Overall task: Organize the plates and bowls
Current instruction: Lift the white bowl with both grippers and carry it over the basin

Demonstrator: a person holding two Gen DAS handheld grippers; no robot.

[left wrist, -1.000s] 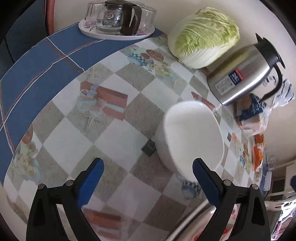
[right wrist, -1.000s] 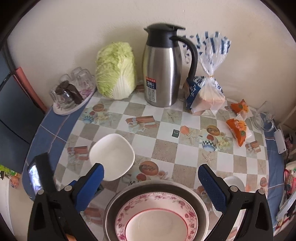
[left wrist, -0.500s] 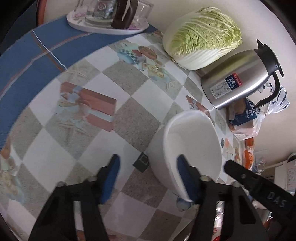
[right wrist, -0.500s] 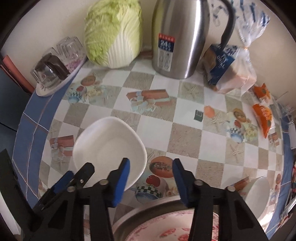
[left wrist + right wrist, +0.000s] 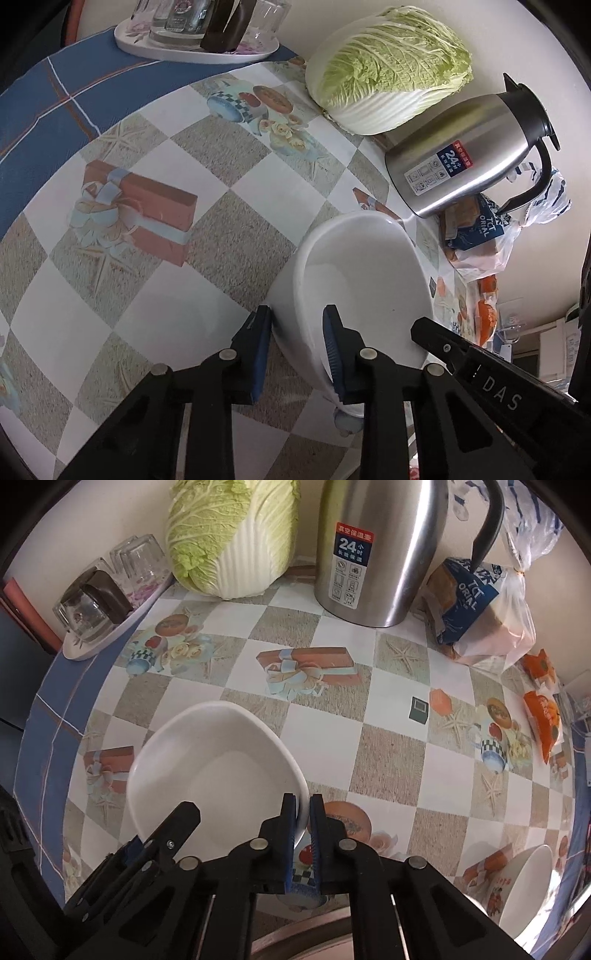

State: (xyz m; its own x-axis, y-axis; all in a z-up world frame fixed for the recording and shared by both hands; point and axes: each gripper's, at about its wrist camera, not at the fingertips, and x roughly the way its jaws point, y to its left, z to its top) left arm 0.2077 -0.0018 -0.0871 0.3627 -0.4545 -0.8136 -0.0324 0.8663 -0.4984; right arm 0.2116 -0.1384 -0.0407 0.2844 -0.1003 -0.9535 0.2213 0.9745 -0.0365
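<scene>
A white bowl (image 5: 364, 280) sits on the checked tablecloth; it also shows in the right wrist view (image 5: 218, 771). My left gripper (image 5: 295, 350) is shut on its near-left rim, one pad outside the wall and one inside. My right gripper (image 5: 303, 823) is shut on the bowl's right rim. A second bowl with a painted picture (image 5: 524, 890) stands at the right edge of the right wrist view. The rim of a metal basin (image 5: 295, 938) shows at the bottom, under the right gripper.
A napa cabbage (image 5: 232, 535), a steel thermos jug (image 5: 376, 550) and a bagged loaf (image 5: 476, 613) stand along the back wall. A tray of glasses (image 5: 107, 602) is back left. Orange snack packets (image 5: 543, 716) lie at the right.
Both grippers moved forward and closed from wide open onto opposite sides of the white bowl's rim. The bowl still sits in about the same place on the cloth.
</scene>
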